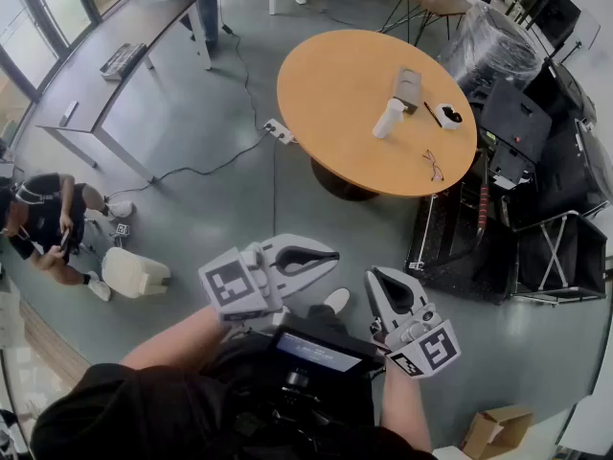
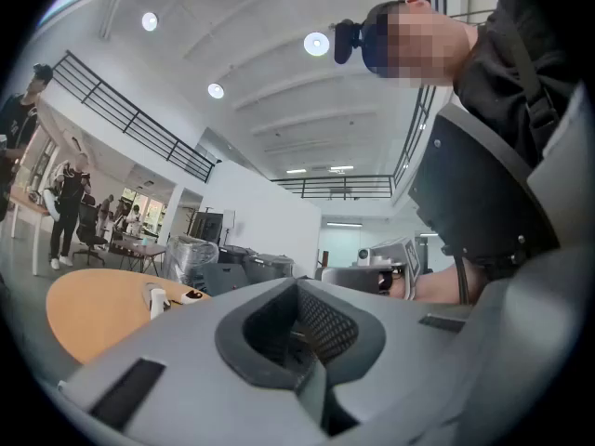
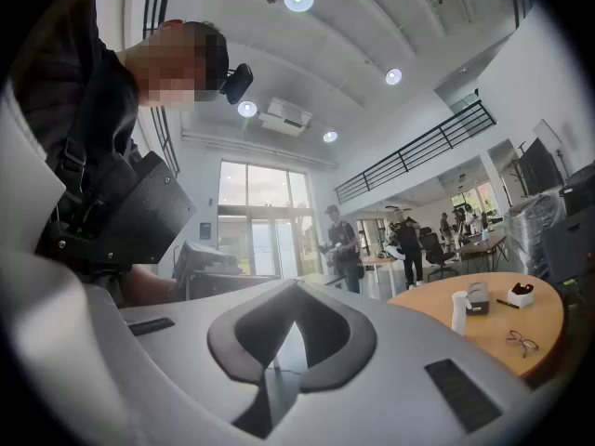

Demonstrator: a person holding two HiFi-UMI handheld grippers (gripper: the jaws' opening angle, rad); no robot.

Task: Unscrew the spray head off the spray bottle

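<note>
Left gripper [image 2: 302, 342]: clenched, jaws pressed together with nothing between them; held level, low in front of the body, over the grey floor [image 1: 192, 161].
Right gripper [image 3: 288, 342]: likewise clenched and empty, jaws meeting along one seam; level, just beside the left one, marker cube toward the lower right in the head view.
Spray bottle [image 1: 388, 118]: white, upright on the round orange worktop [image 1: 326, 94], toward its right half; touched by neither gripper and well apart from both.
Same bottle from the grippers: small and far off in the left gripper view, at the left past the jaws; at the right in the right gripper view, standing near the worktop's near edge.
Grey box [image 1: 407, 86]: just behind the bottle on the same worktop, close to it; whether touching cannot be told.
Small white item [image 1: 448, 115]: dark part on top, right of the bottle, near the worktop's edge.
Glasses [image 1: 433, 166]: lying open on the worktop, nearer the rim than the bottle, apart from it.
Power strip [image 1: 279, 132]: on the floor by the worktop's left side, cable trailing away.
Crouching person [image 1: 43, 223]: at the far left on the floor, beside a white container [image 1: 134, 272].
Cardboard box [image 1: 493, 431]: open, on the floor at the lower right.
</note>
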